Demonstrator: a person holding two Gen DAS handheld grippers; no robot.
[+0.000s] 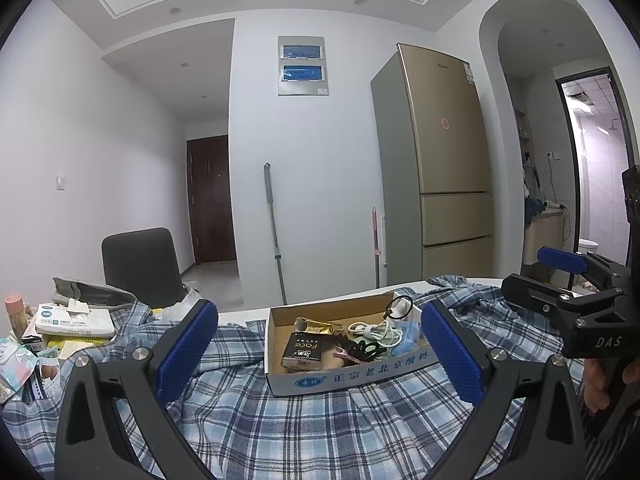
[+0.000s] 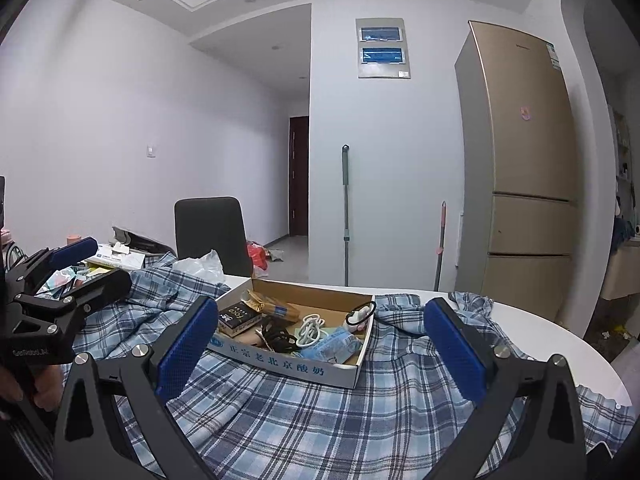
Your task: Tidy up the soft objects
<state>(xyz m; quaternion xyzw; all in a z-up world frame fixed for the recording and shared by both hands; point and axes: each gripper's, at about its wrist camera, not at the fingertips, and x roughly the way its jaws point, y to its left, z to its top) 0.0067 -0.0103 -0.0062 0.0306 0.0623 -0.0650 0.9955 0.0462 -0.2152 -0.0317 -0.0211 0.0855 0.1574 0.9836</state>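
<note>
Across the lower half of both wrist views spreads a rumpled blue-and-white plaid cotton shirt (image 1: 320, 420), draped over a white round-edged table (image 2: 560, 344), and it is the soft thing this task most likely concerns. At centre frame a shallow white cardboard tray box (image 1: 348, 380) sits on top of the shirt, holding a white coiled cable (image 1: 376, 330), a dark packet (image 1: 302, 350), black hair clips (image 1: 360, 350) and a pale blue pack (image 2: 336, 346). The left gripper (image 1: 320, 348) hangs just above the cloth with its 2 blue-padded jaws spread wide and nothing between them; the right gripper (image 2: 320, 344) is equally released and empty, its jaws framing the box from the right side of the table. Each tool shows at the edge of the other's view, held in a hand (image 1: 600, 384). At the far left of frame lies a clutter of tissue packs and small packets (image 1: 72, 320), touching the shirt's edge. Judging from this, the step in hand is to free the shirt before folding it, and doing that well probably means moving the box off first, or pinching a single layer of fabric near a hem well clear of it. Pulling with the box loaded could tip its contents; a slow, low draw with both grippers at matching corners should keep the cloth flat.
</note>
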